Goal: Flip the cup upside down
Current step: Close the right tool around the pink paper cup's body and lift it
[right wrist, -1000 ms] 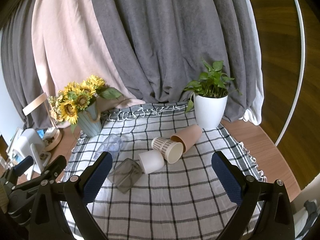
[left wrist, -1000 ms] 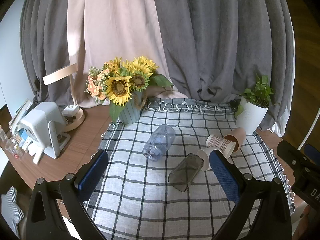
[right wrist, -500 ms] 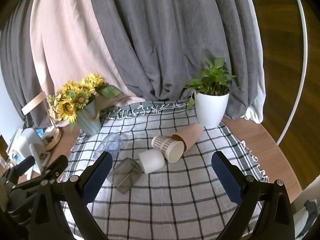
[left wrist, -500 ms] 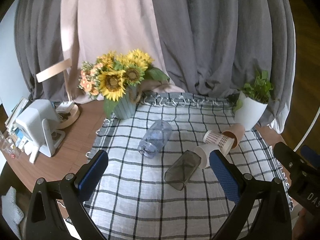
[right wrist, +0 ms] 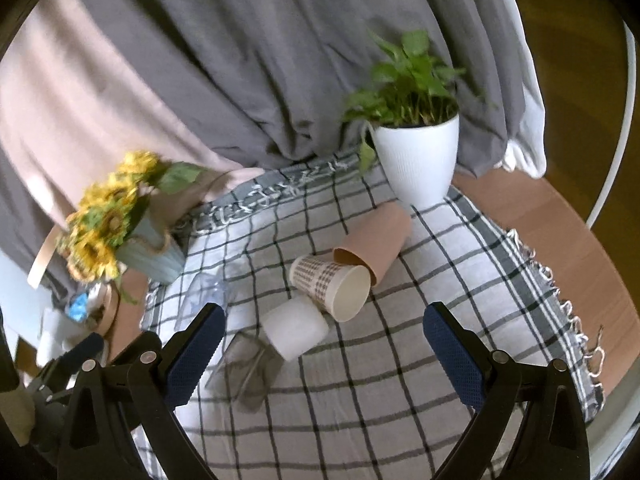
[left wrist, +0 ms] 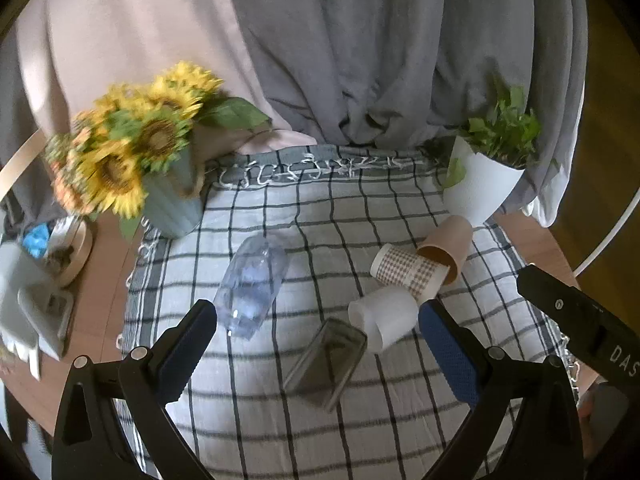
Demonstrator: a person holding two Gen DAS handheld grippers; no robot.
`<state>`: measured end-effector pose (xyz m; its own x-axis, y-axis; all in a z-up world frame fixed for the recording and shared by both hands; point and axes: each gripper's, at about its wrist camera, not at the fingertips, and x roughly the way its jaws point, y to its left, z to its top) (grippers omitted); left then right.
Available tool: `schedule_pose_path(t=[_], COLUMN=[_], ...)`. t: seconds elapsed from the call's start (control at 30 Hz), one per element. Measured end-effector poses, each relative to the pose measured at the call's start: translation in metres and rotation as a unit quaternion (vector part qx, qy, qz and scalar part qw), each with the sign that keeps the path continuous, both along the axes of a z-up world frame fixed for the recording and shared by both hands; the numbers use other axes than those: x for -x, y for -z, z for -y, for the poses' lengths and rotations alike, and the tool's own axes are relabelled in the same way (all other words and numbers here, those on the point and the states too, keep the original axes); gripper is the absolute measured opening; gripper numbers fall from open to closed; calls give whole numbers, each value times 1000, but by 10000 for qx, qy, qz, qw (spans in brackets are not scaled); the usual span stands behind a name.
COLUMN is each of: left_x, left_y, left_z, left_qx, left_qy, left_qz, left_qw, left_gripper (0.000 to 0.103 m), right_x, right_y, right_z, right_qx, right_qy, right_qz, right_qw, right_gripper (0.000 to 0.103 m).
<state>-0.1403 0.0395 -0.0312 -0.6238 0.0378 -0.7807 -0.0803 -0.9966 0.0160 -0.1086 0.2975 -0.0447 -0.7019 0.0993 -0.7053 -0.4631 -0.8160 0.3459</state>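
Several cups lie on their sides on a checked cloth (left wrist: 352,208). A clear bluish cup (left wrist: 254,290) lies at the left, a smoky grey square cup (left wrist: 328,362) in front, then a white cup (left wrist: 386,318), a patterned paper cup (left wrist: 408,270) and a brown paper cup (left wrist: 446,246). In the right wrist view I see the white cup (right wrist: 296,330), the patterned cup (right wrist: 332,282), the brown cup (right wrist: 374,242) and the grey cup (right wrist: 252,372). My left gripper (left wrist: 318,344) is open above the grey cup. My right gripper (right wrist: 324,354) is open above the white cup.
A sunflower vase (left wrist: 168,204) stands at the cloth's back left and a white plant pot (right wrist: 418,160) at the back right. Curtains hang behind. White devices and a round wooden stand (left wrist: 74,252) sit on the wooden table at the left.
Both grippers have moved forward and tilted down toward the cups, which now look larger. The cups have not moved. Both grippers stay open.
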Motion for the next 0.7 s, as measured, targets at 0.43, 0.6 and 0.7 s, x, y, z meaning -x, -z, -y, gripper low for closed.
schedule_pose_path(t=[0.43,0.6,0.7], left_x=[111,149,170], left_y=[29,54,69], left_z=[-30,-39,-37], left_qx=[-128,83,129], left_qy=[387,347,254], left_qz=[1082,1333,1542], left_qw=[9933,9904,9876], left_gripper=[103,103,103], right_x=[77,106,124], right_y=[42,69,87], right_z=[-79,-97,-108], right_qx=[1200,1370,1494], right_qy=[692,966,1112], right_qz=[709,1024,1205], right_qw=[9878,9805,9751], right_gripper=[100,100,97])
